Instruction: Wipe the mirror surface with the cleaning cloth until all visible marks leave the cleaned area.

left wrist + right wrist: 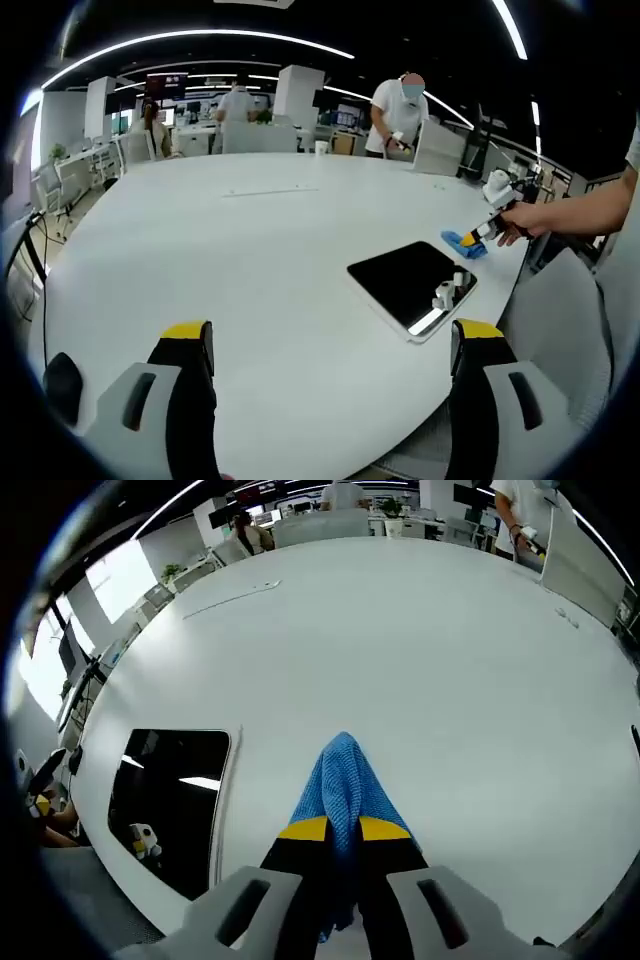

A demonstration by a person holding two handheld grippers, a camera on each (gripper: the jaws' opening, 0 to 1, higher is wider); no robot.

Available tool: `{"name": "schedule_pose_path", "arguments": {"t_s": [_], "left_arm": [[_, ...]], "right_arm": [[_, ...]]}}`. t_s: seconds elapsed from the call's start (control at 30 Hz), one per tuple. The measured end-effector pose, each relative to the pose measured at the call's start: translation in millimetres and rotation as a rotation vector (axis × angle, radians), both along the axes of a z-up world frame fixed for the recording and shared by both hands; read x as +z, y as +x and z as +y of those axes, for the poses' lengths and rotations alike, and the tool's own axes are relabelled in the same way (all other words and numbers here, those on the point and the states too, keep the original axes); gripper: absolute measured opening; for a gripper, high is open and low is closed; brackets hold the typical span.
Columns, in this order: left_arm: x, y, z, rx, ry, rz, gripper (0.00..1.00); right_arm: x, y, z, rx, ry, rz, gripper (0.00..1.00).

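Right gripper view: the right gripper (343,830) clenches a blue woven cleaning cloth (342,780) just beside the dark rectangular mirror (170,805) (lying flat on the white surface (400,640)). Left gripper (330,340) hovers released, jaws spread.

No readable text, labels or numbers anywhere. The wall screen (166,84), far beyond the white table (250,260), is too small and blurred to make out.

The broad white oval table (250,260) carries a flat rectangular dark-glass mirror (410,282) (white-framed), lying near its edge; a bunched blue cloth (463,243) rests just beyond the mirror.
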State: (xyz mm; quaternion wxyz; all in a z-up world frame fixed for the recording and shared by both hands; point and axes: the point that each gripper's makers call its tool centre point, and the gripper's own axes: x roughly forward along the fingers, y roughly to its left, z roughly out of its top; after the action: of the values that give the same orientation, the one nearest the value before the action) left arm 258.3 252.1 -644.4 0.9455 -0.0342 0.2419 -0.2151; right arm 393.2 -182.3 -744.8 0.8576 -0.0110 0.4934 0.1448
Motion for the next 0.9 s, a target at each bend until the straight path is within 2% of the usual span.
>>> {"name": "schedule_pose_path", "arguments": {"t_s": [0.07,0.3,0.33,0.47,0.73,0.9], "left_arm": [[1.8,1.6,-1.8,-0.005,-0.001,-0.011,0.98],[1.2,0.1,-6.1,-0.025,0.003,-0.015,0.99],[1.4,-0.3,-6.2,-0.026,0.004,-0.016,0.99],[2.1,-2.2,-6.1,-0.027,0.004,-0.017,0.99],[3.9,-3.4,-6.0,-0.017,-0.005,-0.019,0.99],[1.5,-3.4,-7.4,-0.019,-0.001,-0.014,0.99]], "right_arm": [[4.6,1.0,1.7,0.003,-0.008,0.008,0.03],[35.9,17.2,35.5,0.019,0.053,-0.006,0.03],[37.5,17.2,42.5,0.021,0.066,0.017,0.02],[41.2,22.7,63.9,0.058,0.073,0.014,0.02],[26.3,27.6,101.2,0.108,0.058,0.031,0.02],[11.6,26.2,110.1,0.080,0.054,0.062,0.02]]}}
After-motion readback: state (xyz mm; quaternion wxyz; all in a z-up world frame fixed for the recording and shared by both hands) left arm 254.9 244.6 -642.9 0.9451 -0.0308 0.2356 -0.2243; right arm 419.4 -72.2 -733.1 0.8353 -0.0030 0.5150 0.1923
